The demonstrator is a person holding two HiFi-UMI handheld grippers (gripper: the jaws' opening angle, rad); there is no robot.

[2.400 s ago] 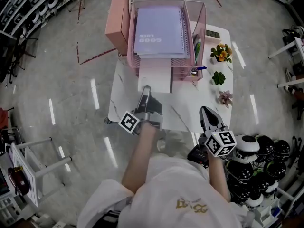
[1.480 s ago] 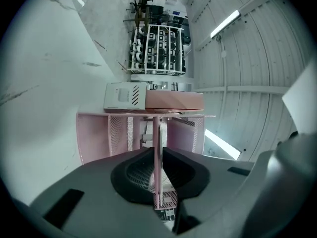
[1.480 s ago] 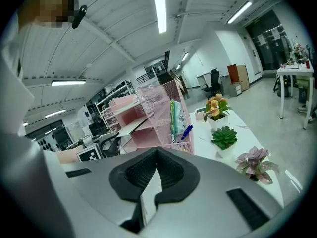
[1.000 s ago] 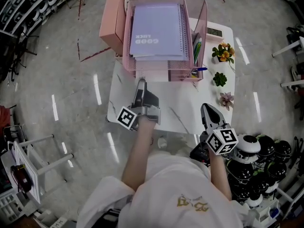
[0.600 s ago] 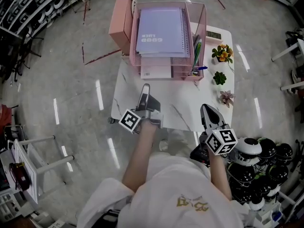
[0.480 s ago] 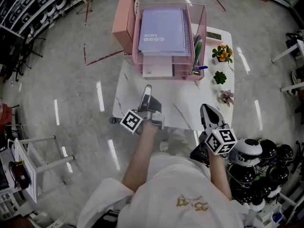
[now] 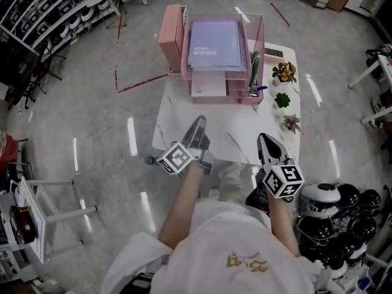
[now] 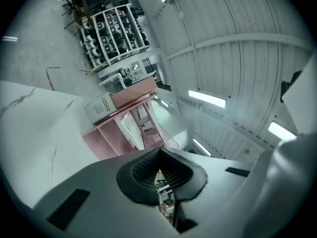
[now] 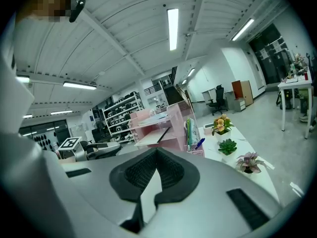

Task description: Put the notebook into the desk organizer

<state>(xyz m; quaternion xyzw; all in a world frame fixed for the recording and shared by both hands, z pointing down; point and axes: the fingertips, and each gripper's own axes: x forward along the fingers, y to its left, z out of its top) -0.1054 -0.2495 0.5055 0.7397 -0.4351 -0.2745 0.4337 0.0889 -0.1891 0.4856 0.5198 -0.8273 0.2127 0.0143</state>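
drawn back over the marble table (image 7: 240,120) on glossy floor (image 7: 92,121), left gripper (image 7: 199,123) just closed empty; right gripper (image 7: 264,141) shut empty.

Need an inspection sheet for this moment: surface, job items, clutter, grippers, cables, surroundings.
Surface: white marbled table.
Job's things: notebook lies flat in the top tray of the pink organizer at the table's far edge.
Clutter: pens in the organizer's side slot; three small plants along the right edge.
Grippers: left gripper shut, jaws have just closed, nothing between them; right gripper shut, empty; both over the table's near half.
Cables: nothing seen.
Surroundings: glossy floor; racks upper left; round black-and-white items lower right.
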